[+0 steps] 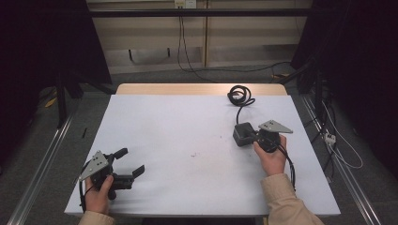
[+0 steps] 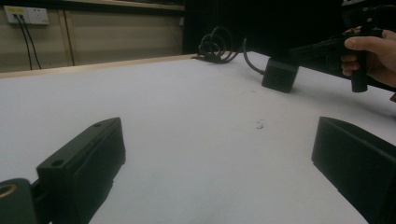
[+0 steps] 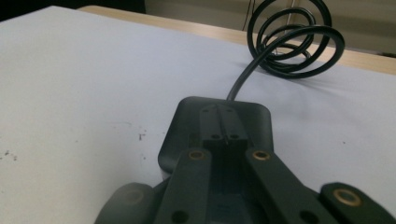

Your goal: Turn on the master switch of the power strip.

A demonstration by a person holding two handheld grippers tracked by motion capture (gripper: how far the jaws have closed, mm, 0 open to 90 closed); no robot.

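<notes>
The right gripper (image 1: 248, 136) is on the right half of the white desk (image 1: 187, 140), closer to the far edge than to the near one, and its jaws are fully together, with nothing pinched between them. They lie over the top of a black power adapter (image 1: 242, 133), as the right gripper view shows: the closed tips (image 3: 223, 138) rest above the block (image 3: 252, 122), though I cannot tell if they truly press on it. The adapter's cable leaves from its far side and ends in a loose coil (image 1: 239, 95) near the far edge of the desk, toward the far right corner. The left gripper (image 1: 129, 161) is near the near left corner, well apart from the adapter, with the jaws wide open and empty; one jaw pad (image 2: 86, 163) shows over bare desk. In my judgement the step in hand is to take hold of the adapter, and closed jaws cannot do this. To do it well, the right gripper should lift a little, open wider than the block, and come down so that one pad stands on each long side, away from the cable exit. The grip should be near the middle of the block, so it does not turn when lifted. The coil will drag behind, so a slow lift is better, and the open left gripper may steady the cable.
</notes>
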